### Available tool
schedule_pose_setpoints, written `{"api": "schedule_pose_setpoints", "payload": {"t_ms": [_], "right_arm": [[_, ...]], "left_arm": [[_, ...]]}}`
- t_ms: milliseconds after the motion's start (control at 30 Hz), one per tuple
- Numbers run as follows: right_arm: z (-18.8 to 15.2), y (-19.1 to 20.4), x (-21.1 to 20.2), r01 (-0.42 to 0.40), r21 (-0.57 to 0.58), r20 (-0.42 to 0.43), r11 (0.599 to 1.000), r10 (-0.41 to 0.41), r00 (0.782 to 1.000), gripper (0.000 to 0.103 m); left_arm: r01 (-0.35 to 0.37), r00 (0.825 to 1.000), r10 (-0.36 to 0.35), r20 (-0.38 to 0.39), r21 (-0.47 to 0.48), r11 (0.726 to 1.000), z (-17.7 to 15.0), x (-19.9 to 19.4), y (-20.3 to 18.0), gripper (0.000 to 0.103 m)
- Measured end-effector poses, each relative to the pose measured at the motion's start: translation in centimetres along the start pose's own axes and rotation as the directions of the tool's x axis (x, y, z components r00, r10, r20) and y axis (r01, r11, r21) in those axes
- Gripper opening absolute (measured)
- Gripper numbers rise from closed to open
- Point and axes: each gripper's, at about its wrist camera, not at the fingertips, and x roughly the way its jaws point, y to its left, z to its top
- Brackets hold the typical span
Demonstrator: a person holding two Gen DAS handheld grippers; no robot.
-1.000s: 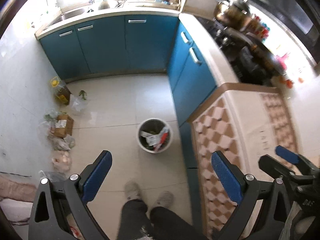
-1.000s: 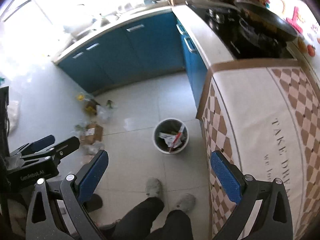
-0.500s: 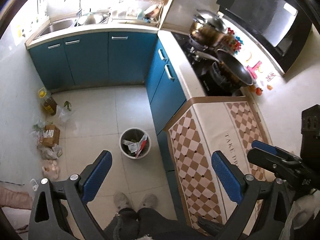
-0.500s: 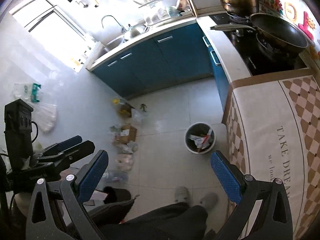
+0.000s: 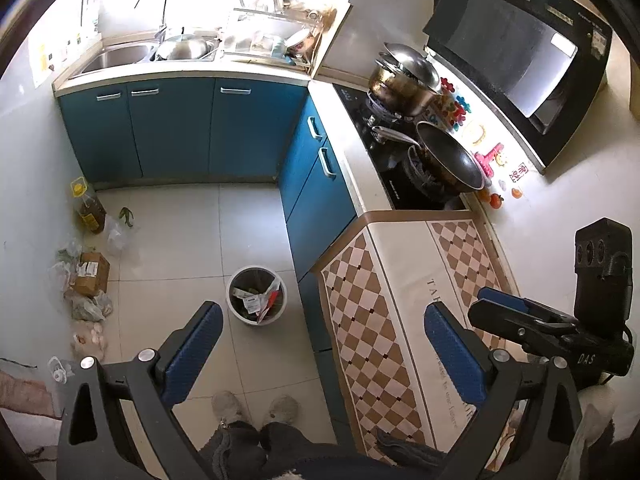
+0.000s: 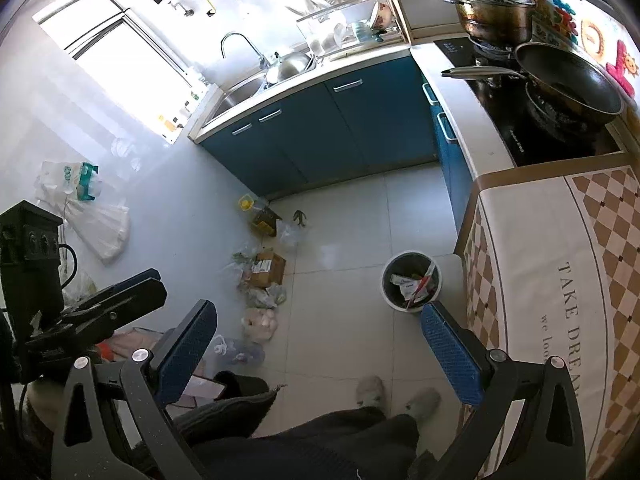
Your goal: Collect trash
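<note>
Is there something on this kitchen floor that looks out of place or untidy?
Yes. A loose pile lies on the floor by the wall: a cardboard box, several plastic bags, an oil bottle and a green scrap. None of it is in the trash bin, which stands apart near the counter, already holding papers.

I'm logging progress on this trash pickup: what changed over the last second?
Both tongs, left and right, rose and tilted back, so the stove and sink came into view. Nothing was gripped or released; both stay open and empty. The bin and the floor litter lie unmoved.
</note>
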Motion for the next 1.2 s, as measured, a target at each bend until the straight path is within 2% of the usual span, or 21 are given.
{"api": "schedule_pose_setpoints", "payload": {"t_ms": [700,1200], "right_arm": [[-1.9,2.1,-0.1,-0.021,-0.006,-0.021,1.0,0.021,1.0,0.103],[-2.7,2.6,0.6,-0.036,0.001,-0.04,0.999,0.036,0.999,0.103]], "left_arm": [[0.003,1.0,-0.003,-0.018,-0.028,1.0,-2.3,-2.1,1.9,0.103],[0.004,1.0,-0.005,-0.027,-0.03,1.0,-2.6,-2.0,2.0,0.103]]}}
